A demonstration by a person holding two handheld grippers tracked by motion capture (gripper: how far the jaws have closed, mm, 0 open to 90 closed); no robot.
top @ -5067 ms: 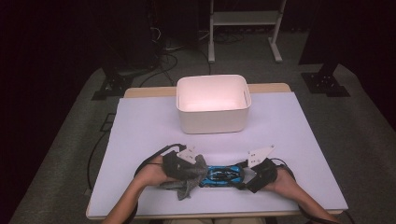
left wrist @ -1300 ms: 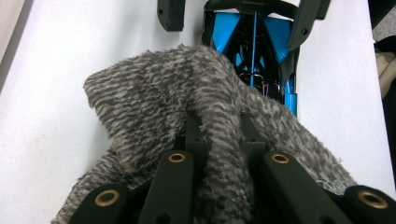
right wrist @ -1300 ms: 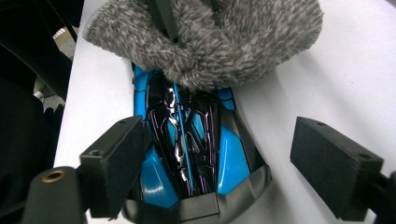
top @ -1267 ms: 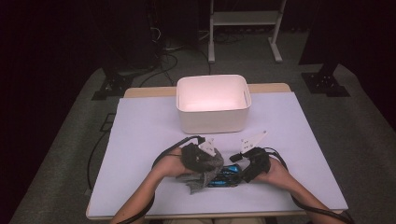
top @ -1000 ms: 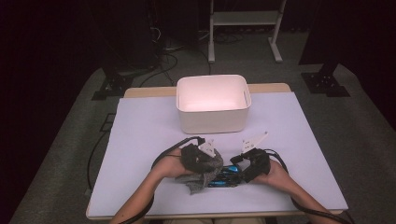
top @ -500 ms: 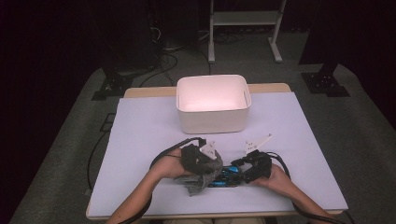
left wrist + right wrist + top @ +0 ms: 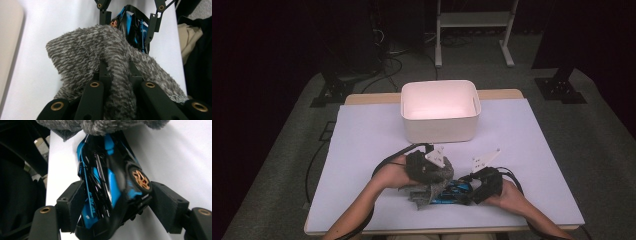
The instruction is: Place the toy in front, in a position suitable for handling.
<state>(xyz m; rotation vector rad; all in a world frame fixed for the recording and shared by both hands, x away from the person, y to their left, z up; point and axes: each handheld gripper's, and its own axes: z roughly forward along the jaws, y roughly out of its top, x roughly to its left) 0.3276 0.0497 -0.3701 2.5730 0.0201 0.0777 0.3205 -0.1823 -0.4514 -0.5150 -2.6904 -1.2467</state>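
A grey fuzzy cloth point(image 7: 426, 193) lies bunched near the table's front edge, and my left gripper point(image 7: 433, 181) is shut on a fold of it point(image 7: 82, 52). The left gripper's jaws point(image 7: 117, 67) pinch the pile from below. Beside it is a blue and black toy car point(image 7: 453, 192) with gold wheels, partly under the cloth point(image 7: 100, 125). My right gripper point(image 7: 465, 190) has just been closing, and the car point(image 7: 110, 177) sits between its pads, which press its sides. In the left gripper view the right gripper point(image 7: 128, 22) straddles the car point(image 7: 132, 27).
A white rectangular bin point(image 7: 439, 127) stands open at the middle back of the white tabletop point(image 7: 362, 145). Both forearms come in from the front edge. Black cables trail from each gripper. Dark floor and stands surround the table.
Since five seconds ago both hands have drawn together over the cloth and car. In the last second the left gripper has lifted the cloth slightly; the right hand has stayed on the car.
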